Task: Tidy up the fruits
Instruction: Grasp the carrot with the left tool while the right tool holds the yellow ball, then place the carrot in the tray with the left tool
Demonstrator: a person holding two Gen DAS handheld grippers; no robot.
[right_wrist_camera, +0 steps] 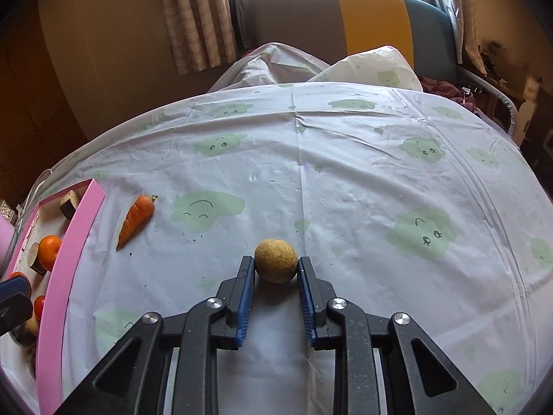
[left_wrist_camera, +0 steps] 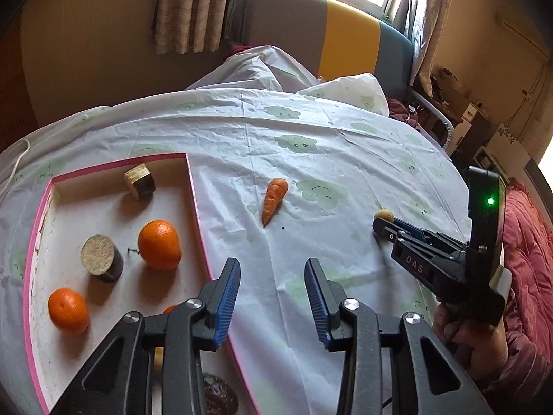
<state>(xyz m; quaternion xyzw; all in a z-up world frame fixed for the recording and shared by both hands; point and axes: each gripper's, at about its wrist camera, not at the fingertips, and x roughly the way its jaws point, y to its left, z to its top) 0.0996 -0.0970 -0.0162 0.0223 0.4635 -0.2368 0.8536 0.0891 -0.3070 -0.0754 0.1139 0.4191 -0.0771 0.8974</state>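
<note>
A pink-rimmed tray (left_wrist_camera: pixel 197 200) lies at the left on the table and holds two oranges (left_wrist_camera: pixel 159 244) (left_wrist_camera: pixel 68 310) and two cut brown chunks (left_wrist_camera: pixel 102 263) (left_wrist_camera: pixel 139 180). A carrot (left_wrist_camera: pixel 274 200) lies on the cloth right of the tray; it also shows in the right wrist view (right_wrist_camera: pixel 136 219). My left gripper (left_wrist_camera: pixel 273 273) is open and empty above the tray's right edge. My right gripper (right_wrist_camera: pixel 275 266) has its fingertips on both sides of a small yellow-brown round fruit (right_wrist_camera: pixel 275 260) that rests on the cloth. The fruit also shows in the left wrist view (left_wrist_camera: pixel 385 215).
The table is covered by a pale cloth with green cloud faces (right_wrist_camera: pixel 345 180). A dark round item (left_wrist_camera: pixel 219 394) and a small red fruit (right_wrist_camera: pixel 39 305) sit at the tray's near end. A bed with a striped headboard (left_wrist_camera: pixel 345 34) stands behind the table.
</note>
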